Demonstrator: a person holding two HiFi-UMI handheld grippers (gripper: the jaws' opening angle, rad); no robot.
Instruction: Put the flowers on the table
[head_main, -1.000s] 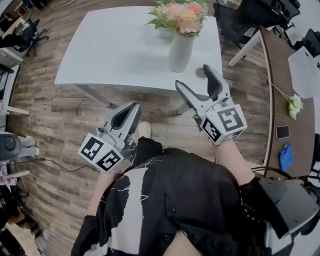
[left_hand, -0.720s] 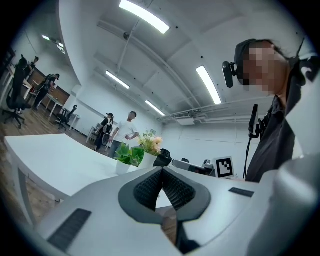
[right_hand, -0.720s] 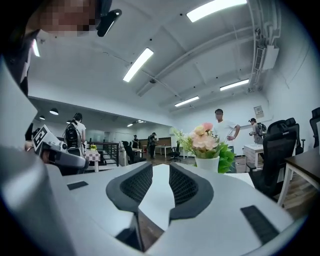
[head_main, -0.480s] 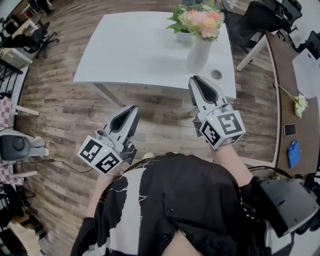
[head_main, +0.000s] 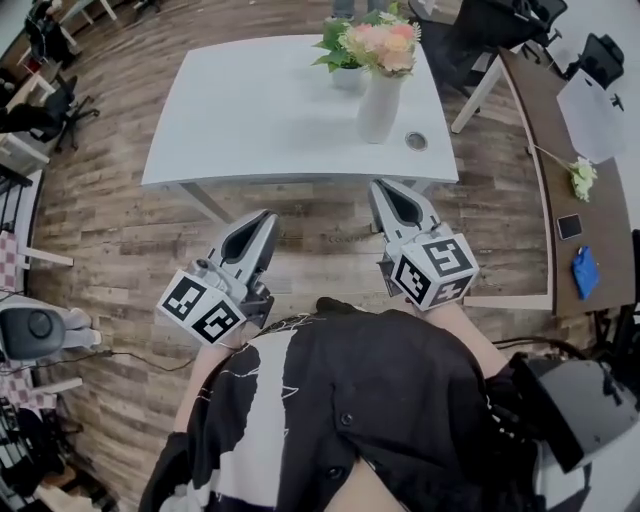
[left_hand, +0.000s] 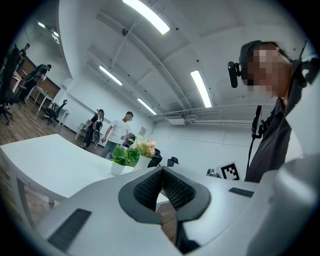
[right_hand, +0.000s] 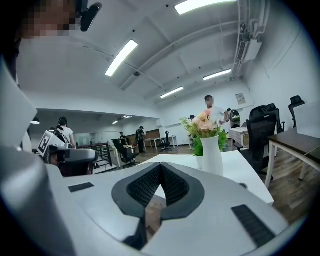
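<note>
L tool (head_main: 264, 218) & R tool (head_main: 384, 190) both clamped shut, empty, held short of worktop (head_main: 250, 110). Flowers (head_main: 382, 42) in vase (head_main: 379, 105) already stand there, so prob. nothing to carry.

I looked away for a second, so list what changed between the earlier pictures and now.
The right gripper closed its jaws, which were wide apart a second ago, on nothing. The left gripper stayed shut and empty. The vase of flowers stayed on the white table, untouched.

Flowers (head_main: 381, 42) in white vase (head_main: 379, 106) on table (head_main: 255, 115)
</note>
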